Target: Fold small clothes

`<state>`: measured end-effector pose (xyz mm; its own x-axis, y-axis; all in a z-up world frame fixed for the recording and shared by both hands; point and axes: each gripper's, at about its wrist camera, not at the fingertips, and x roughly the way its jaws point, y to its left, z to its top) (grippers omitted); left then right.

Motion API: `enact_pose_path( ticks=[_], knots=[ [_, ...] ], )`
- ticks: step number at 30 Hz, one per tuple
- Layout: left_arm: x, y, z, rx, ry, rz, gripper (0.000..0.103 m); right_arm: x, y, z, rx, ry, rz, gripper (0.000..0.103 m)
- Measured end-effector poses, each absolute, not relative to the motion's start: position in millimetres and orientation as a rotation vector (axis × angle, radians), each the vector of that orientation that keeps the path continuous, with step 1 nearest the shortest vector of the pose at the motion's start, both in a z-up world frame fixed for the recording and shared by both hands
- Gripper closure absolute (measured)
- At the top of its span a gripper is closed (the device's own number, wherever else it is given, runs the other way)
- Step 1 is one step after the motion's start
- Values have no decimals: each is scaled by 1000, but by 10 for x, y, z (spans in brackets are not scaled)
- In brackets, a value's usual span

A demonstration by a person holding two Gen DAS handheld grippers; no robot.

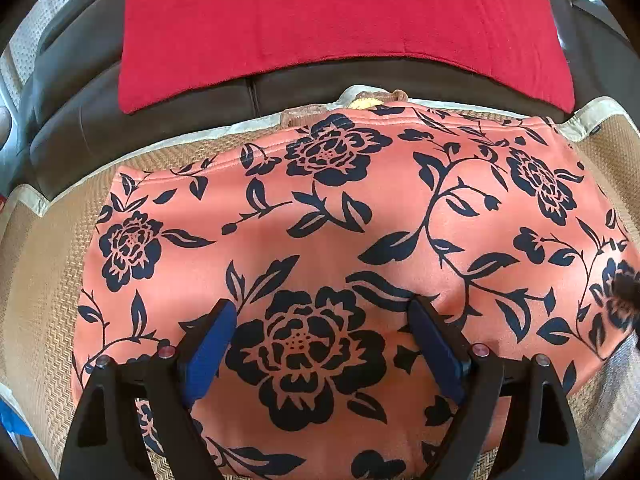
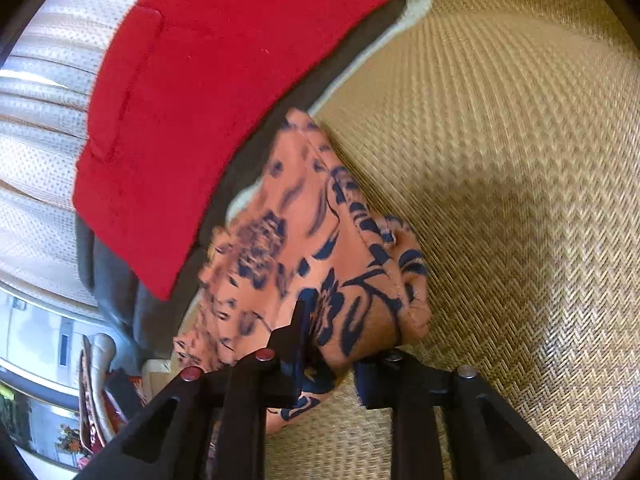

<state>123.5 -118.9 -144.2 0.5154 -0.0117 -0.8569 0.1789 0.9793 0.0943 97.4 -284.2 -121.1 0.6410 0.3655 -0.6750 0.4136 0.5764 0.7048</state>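
1. Currently, a fold is judged under way: the floral garment (image 1: 320, 216) is spread on the woven mat (image 1: 44, 280).
2. The left gripper (image 1: 324, 332) is held wide open, empty, above it.
3. The garment's right edge is clamped by the right gripper (image 2: 340, 344); carrying it across leftward is called for next.

Open left claw (image 1: 324, 344) apparently touching floral garment (image 1: 340, 208).

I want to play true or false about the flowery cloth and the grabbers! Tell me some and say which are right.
1. The flowery cloth is orange-pink with dark blue flowers. True.
2. The left hand-held gripper is squeezed shut. False: its jaws are wide apart over the cloth.
3. The right hand-held gripper has a bunch of the cloth between its fingers. True.
4. The cloth lies on a woven mat. True.
5. The cushion behind is green. False: it is red.
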Motion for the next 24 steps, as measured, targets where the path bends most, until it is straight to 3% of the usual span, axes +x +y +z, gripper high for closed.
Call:
enact_pose_path(
  ticks=[3, 4, 5, 7, 10, 12, 13, 14, 15, 21, 24],
  knots=[
    [1232, -1197, -1447, 180, 1022, -115, 14, 966, -2857, -1381, 1072, 941, 11, 72],
    [1231, -1197, -1449, 178, 1021, -114, 14, 951, -2870, -1376, 1083, 930, 24, 63],
    [1228, -1204, -1450, 179, 1021, -113, 14, 952, -2872, -1366, 1088, 925, 39, 42],
    [1221, -1212, -1450, 181, 1019, -113, 14, 951, -2877, -1332, 1123, 887, 95, 25],
    [1213, -1215, -1451, 176, 1020, -114, 14, 994, -2875, -1266, 1117, 878, 98, 25],
    [1210, -1210, -1454, 174, 1019, -116, 14, 1020, -2898, -1294, 1124, 894, 99, 27],
    [1211, -1213, -1454, 173, 1019, -116, 14, 1046, -2900, -1311, 1107, 913, 106, 42],
    [1210, -1208, -1452, 172, 1020, -117, 14, 1071, -2892, -1310, 1075, 932, 87, 76],
    [1217, -1194, -1450, 171, 1021, -120, 14, 1096, -2881, -1317, 1050, 958, 61, 87],
    [1156, -937, -1255, 81, 988, -112, 16, 954, -2748, -852, 818, 871, 3, 92],
    [1156, -879, -1167, 36, 956, -111, 16, 950, -2822, -1000, 921, 877, 22, 85]
  ],
)
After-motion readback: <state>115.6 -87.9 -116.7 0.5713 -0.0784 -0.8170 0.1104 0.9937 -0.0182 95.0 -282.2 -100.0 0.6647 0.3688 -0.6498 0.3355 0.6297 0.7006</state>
